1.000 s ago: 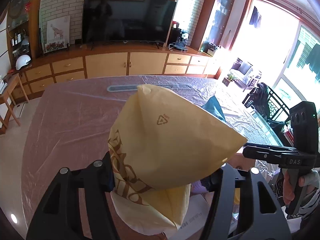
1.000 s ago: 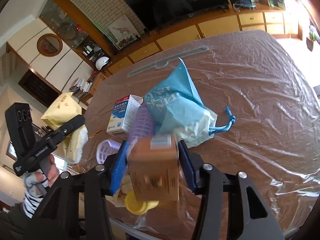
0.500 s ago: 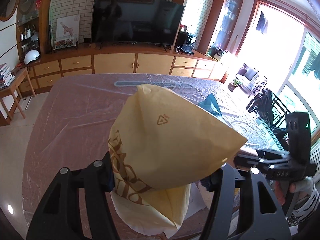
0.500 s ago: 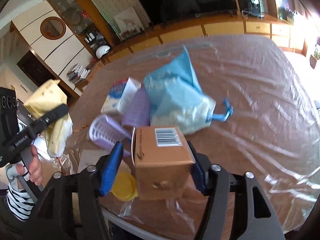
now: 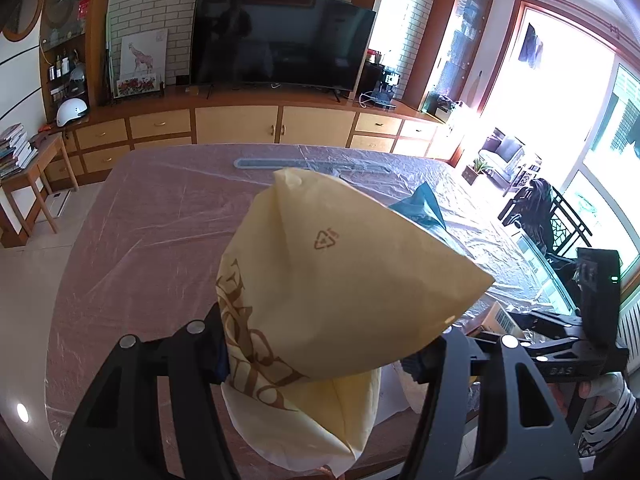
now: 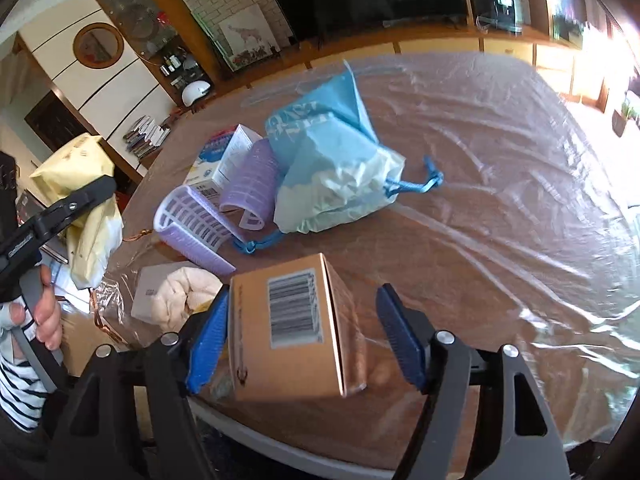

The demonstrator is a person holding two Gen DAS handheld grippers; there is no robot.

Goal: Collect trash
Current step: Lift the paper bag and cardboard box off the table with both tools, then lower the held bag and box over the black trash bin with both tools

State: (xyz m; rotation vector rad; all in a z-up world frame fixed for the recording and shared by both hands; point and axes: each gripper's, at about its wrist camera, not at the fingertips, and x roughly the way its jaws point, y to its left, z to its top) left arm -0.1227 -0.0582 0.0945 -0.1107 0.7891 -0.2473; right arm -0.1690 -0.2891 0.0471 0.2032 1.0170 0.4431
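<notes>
The right gripper [image 6: 306, 338] has just been opening; a brown box [image 6: 288, 332] sits loose between its fingers (right pad clear) at the table [image 6: 500, 208] near edge. The left gripper [image 5: 320, 360] clamps a yellow bag [image 5: 332, 288]. Farther off lies a blue bag [image 6: 332, 164].

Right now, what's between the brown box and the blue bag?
In the right wrist view, only bare plastic-covered table lies between the brown box and the blue bag, plus the bag's blue drawstring loop.
</notes>
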